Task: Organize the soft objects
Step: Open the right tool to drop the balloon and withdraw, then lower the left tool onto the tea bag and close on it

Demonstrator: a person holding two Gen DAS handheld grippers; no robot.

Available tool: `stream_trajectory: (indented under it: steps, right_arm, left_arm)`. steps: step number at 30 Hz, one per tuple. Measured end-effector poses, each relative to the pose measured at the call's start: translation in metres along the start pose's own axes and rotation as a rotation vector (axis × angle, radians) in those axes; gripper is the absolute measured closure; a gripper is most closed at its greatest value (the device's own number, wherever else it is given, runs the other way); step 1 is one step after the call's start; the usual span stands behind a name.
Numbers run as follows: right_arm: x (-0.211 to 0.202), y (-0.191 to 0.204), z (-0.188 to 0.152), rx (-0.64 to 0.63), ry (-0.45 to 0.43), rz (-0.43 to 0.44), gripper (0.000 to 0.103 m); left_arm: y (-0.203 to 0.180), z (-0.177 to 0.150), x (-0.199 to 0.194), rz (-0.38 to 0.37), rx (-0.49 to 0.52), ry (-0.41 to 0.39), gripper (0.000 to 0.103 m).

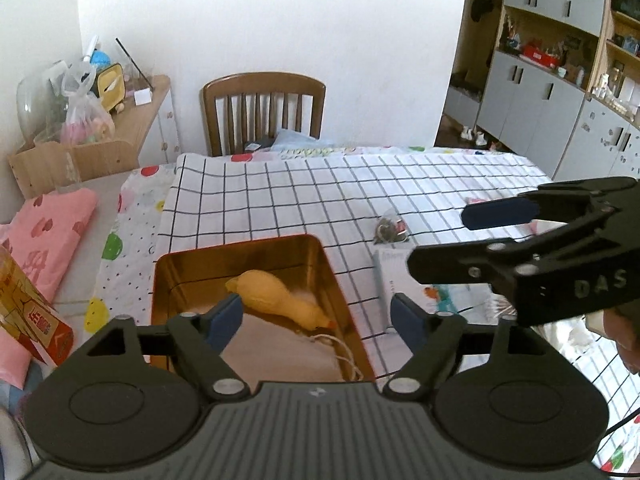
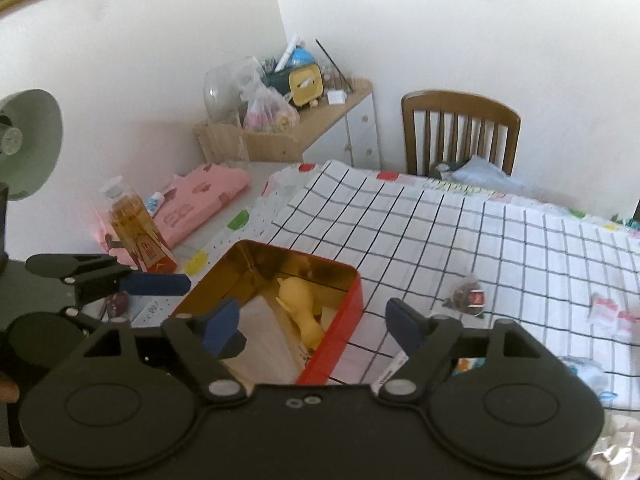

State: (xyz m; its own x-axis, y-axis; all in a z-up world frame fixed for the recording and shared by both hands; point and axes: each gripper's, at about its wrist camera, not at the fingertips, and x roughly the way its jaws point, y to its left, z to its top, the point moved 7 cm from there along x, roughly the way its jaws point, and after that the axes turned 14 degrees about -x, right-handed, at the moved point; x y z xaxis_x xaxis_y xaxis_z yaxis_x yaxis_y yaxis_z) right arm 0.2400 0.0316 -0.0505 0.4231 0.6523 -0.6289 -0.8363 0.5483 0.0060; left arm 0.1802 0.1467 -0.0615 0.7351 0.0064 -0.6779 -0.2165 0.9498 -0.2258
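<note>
Hovering: both grippers hang over a red tin (image 2: 340,320) at the near edge of a checked tablecloth (image 1: 320,196), neither one touching anything.

Left gripper (image 1: 318,316): jaws spread wide and empty, aimed straight down into the tin, a pose that suits a drop-off or a reach into the box rather than a carry.

Right gripper (image 2: 312,322): also spread wide with nothing between its blue pads; seen from the left wrist view it stands off to the right (image 1: 452,240), above the cloth, leaving the tin's mouth free.

Soft toy: a yellow plush chicken (image 1: 280,298) lies on its side inside the tin, resting against a pale folded cloth or pouch (image 1: 276,348) with a drawstring; its place in the box reads as sorted.

Tin: gold-lined, open-topped, serving by all appearances as the collecting box, set close to the person so that both hands reach it.

Left to sort: a small clear packet (image 2: 466,294) and pink-and-white wrapped items (image 2: 610,312) lie well apart from the tin on the cloth, with a booklet (image 1: 404,284) just beside it; whether the wrapped things are soft cannot be told.

Progress: judged partway, with one toy boxed and loose items outside.

Bystanders: a wooden chair (image 1: 264,110) behind the table, a folded pink cloth (image 1: 52,232) off to the left.
</note>
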Motion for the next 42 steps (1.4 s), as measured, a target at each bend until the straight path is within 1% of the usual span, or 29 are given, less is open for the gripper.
stream_trajectory:
  steps: [3,6,10,12,14,17,20,24,27,30,35,39,42]
  right_arm:
    - [-0.018,-0.006,-0.005,-0.004,-0.029,-0.014,0.016]
    - [-0.036,-0.014,-0.012,0.002,-0.05,-0.036,0.012]
    - [-0.055,-0.027,-0.028,0.028,-0.052,-0.055,0.01]
    - [-0.062,-0.032,-0.036,0.031,-0.05,-0.063,0.008]
    - [-0.069,-0.037,-0.043,0.034,-0.051,-0.071,0.007]
    - [-0.079,-0.047,-0.055,0.042,-0.052,-0.086,0.006]
    - [-0.086,-0.056,-0.067,0.055,-0.043,-0.092,0.006]
    - [-0.094,-0.066,-0.087,0.068,-0.027,-0.092,0.006]
    - [-0.097,-0.068,-0.102,0.069,-0.011,-0.09,0.006]
    - [-0.095,-0.064,-0.12,0.047,0.02,-0.085,0.006]
    - [-0.088,-0.053,-0.149,0.018,0.081,-0.047,0.006]
    - [-0.081,-0.049,-0.168,0.005,0.121,-0.019,0.006]
    - [-0.075,-0.046,-0.179,-0.005,0.146,0.001,0.006]
  left_arm:
    - [-0.011,-0.001,-0.004,-0.01,0.01,-0.011,0.021]
    - [-0.023,-0.002,-0.007,-0.025,0.006,-0.019,0.015]
    - [-0.039,-0.001,-0.011,-0.05,-0.006,-0.038,0.013]
    - [-0.046,-0.002,-0.011,-0.05,-0.005,-0.048,0.01]
    - [-0.055,-0.002,-0.01,-0.055,-0.004,-0.05,0.003]
    - [-0.066,-0.003,-0.008,-0.081,-0.018,-0.052,0.003]
    - [-0.075,-0.004,-0.004,-0.091,-0.035,-0.047,0.003]
    - [-0.086,-0.006,0.004,-0.092,-0.058,-0.049,0.003]
    - [-0.093,-0.007,0.01,-0.052,-0.064,-0.06,0.001]
    - [-0.1,-0.008,0.016,-0.039,-0.067,-0.071,0.001]
    - [-0.108,-0.009,0.03,-0.025,-0.084,-0.053,0.001]
    - [-0.117,-0.01,0.043,-0.036,-0.066,-0.024,0.001]
    - [-0.121,-0.009,0.054,-0.047,-0.073,-0.013,0.001]
